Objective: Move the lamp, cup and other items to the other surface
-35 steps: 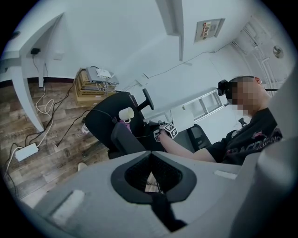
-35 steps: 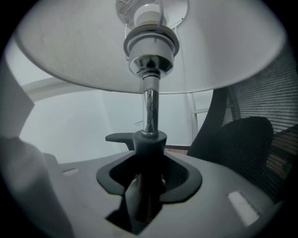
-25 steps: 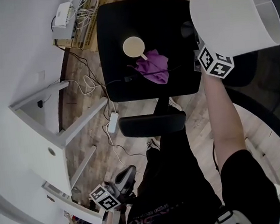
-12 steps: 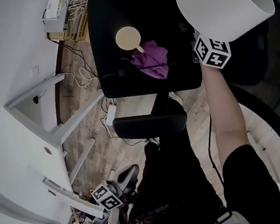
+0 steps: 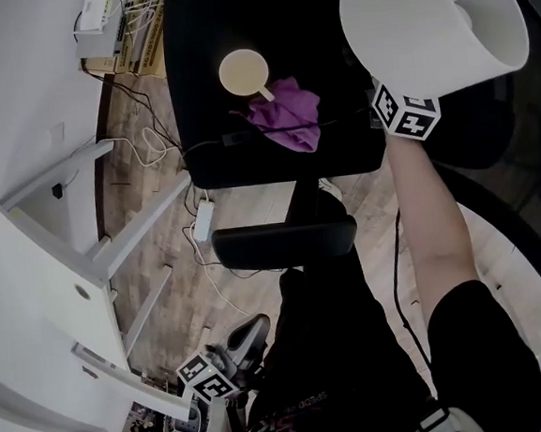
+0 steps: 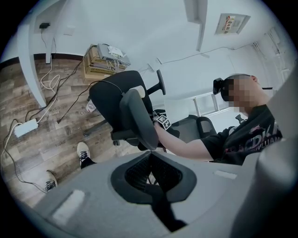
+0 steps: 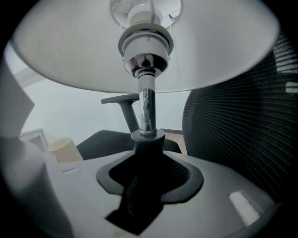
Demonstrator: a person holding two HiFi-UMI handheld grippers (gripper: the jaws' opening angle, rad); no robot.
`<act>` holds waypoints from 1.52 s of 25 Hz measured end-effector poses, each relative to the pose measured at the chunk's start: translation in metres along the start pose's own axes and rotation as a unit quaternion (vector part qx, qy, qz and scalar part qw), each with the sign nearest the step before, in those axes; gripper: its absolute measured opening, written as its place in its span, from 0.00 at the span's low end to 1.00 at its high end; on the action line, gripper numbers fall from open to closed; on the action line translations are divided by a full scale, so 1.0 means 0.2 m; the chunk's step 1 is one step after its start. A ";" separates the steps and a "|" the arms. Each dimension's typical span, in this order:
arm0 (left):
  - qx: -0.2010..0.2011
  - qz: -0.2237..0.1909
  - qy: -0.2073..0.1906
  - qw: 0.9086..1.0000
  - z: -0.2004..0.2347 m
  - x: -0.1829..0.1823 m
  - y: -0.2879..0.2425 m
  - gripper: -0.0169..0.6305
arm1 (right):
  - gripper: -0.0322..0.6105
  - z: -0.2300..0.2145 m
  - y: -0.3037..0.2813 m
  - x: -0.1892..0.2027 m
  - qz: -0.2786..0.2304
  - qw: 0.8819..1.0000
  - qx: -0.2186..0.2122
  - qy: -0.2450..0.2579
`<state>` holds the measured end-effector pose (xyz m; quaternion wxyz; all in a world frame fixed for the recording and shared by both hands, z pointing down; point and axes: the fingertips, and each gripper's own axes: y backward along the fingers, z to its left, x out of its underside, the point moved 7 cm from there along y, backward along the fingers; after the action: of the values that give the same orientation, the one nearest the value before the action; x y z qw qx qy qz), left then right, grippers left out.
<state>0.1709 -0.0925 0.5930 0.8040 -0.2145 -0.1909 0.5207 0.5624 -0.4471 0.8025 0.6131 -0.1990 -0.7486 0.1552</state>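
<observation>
My right gripper [image 5: 402, 107] is shut on the black lower stem of the lamp [image 7: 147, 139]. Its white shade [image 5: 433, 31] hangs tilted over the right edge of a black chair seat [image 5: 207, 131]. In the right gripper view the chrome rod [image 7: 146, 109] rises into the shade [image 7: 70, 51]. On the seat stand a cream cup [image 5: 243, 72] and a crumpled purple cloth [image 5: 288, 115], with a black cable across them. The cup [image 7: 63, 148] also shows at the left of the right gripper view. My left gripper [image 5: 214, 375] hangs low by the person's leg, its jaws [image 6: 149, 153] shut on nothing.
The chair's black backrest [image 5: 284, 242] stands between the person and the seat. A white desk [image 5: 59, 276] fills the left. A power strip [image 5: 201, 221] and cables lie on the wooden floor. A black mesh chair [image 5: 532, 197] stands at the right.
The lamp in my right gripper has sunk a little, and its shade has tilted to show more of its open end. The left gripper has dropped slightly. The cup and cloth lie unmoved.
</observation>
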 end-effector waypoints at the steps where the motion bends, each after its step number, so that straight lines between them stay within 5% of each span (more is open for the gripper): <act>1: 0.001 -0.003 0.001 1.000 0.00 0.00 0.00 0.02 | 0.30 0.00 0.00 0.00 0.001 1.000 0.001 -0.003; 16: 0.011 -0.058 0.032 0.998 0.03 0.09 0.08 0.02 | 0.39 -0.01 0.20 0.12 0.065 0.997 0.029 0.001; 24: 0.029 -0.074 0.022 0.997 -0.02 0.10 0.08 0.02 | 0.39 0.06 0.27 0.17 0.113 0.993 -0.017 0.037; 31: 0.033 -0.107 0.033 0.993 0.00 0.14 0.14 0.02 | 0.40 0.06 0.33 0.17 0.119 0.993 0.010 -0.023; 38: 0.055 -0.137 0.022 0.989 0.00 0.16 0.22 0.02 | 0.40 0.09 0.50 0.17 0.140 0.990 0.010 -0.027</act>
<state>0.1500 -0.0461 0.5723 0.8826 -0.1529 -0.1715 0.4102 0.5491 -0.3421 0.7799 0.5666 -0.2910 -0.7284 0.2523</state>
